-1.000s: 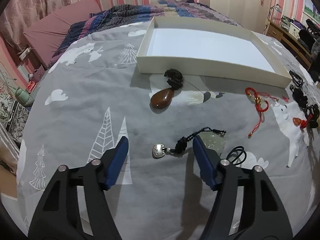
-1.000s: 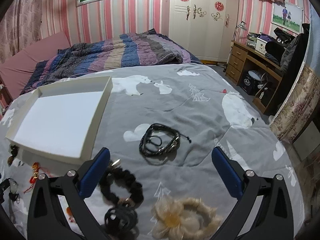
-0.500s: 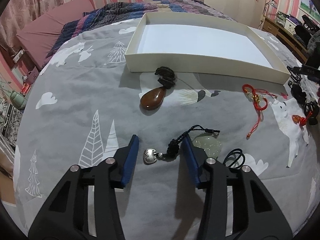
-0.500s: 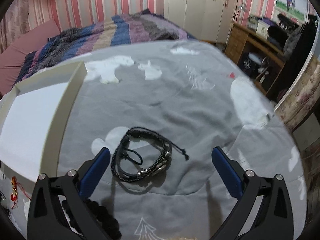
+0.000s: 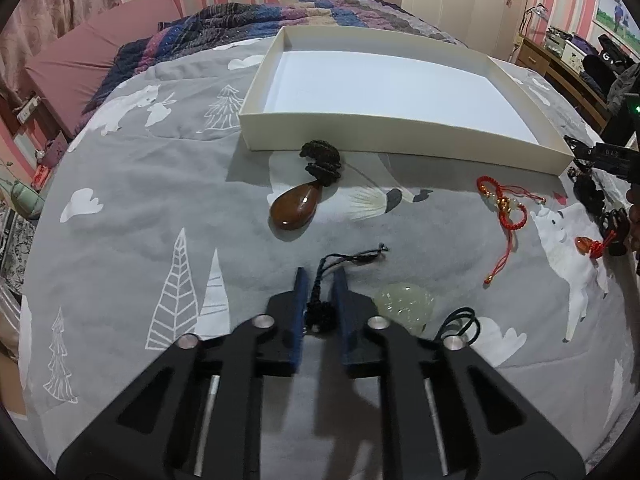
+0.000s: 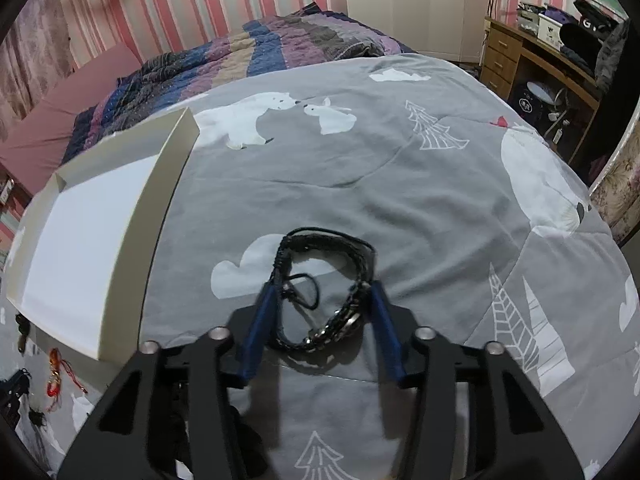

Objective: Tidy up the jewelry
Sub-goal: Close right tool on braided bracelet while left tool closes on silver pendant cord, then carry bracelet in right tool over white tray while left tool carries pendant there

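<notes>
Clutter lay around: brown pendant and red charm near the white box on the grey bedspread. Left gripper, just closing, pinched the black cord; right gripper, just closing, squeezed the black bracelet.

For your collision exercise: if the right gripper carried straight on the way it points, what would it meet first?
Probably the grey bedspread just beyond the black braided bracelet that the right gripper has been closing around; depth is uncertain.

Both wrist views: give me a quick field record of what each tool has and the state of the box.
left tool: jaws just closed on the black cord of the pale green pendant
right tool: jaws just closed around the black braided bracelet, pads at its sides
white box: empty
loose on bedspread: brown pendant, red cord charm
</notes>
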### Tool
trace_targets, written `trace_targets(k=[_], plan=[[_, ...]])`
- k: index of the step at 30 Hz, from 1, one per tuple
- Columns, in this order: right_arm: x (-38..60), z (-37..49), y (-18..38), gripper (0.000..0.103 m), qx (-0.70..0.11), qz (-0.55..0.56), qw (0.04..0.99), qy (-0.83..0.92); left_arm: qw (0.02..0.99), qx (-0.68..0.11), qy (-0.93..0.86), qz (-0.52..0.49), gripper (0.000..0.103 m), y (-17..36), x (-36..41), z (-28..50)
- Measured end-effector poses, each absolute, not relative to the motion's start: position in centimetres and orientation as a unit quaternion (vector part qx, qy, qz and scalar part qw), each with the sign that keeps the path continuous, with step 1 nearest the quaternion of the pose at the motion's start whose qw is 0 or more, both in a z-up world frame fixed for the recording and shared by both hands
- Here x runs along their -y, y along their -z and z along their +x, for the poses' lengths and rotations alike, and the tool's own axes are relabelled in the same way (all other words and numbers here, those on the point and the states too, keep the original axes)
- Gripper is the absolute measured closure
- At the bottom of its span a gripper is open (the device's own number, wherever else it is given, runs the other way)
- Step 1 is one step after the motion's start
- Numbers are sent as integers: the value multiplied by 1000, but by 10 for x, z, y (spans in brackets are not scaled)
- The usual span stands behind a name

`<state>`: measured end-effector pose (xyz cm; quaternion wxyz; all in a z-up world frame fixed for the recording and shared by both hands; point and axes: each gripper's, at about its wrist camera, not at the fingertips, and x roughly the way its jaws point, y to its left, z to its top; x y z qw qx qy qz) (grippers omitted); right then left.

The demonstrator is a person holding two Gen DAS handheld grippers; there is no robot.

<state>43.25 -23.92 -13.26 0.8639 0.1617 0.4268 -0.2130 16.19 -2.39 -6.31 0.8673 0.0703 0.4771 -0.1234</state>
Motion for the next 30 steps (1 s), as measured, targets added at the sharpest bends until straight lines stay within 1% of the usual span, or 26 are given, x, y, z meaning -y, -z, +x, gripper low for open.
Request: trace_targets(k=[6,7,8,15,20,26,30], plan=[[240,431,129,79,-422,159,868,208,866,-480,125,60,95,63,26,164],[239,431,128,80,-422,157,868,208,866,-480,126,58,95,62,24,163],[238,430,127,89,-421,152,869,210,866,-480,126,56,95,62,24,162],[239,428,126,90,-419,157,871,204,872,-470,125,49,97,54,25,162],[240,424,116,90,-405,157,877,206,878,-460,127,46,98,41,24,167],[235,425,97,90,-388,158,885,202,885,-438,147,54,98,13,31,186],[224,435,80,90,-375,149,895,190,897,-405,162,67,98,-14,44,207]])
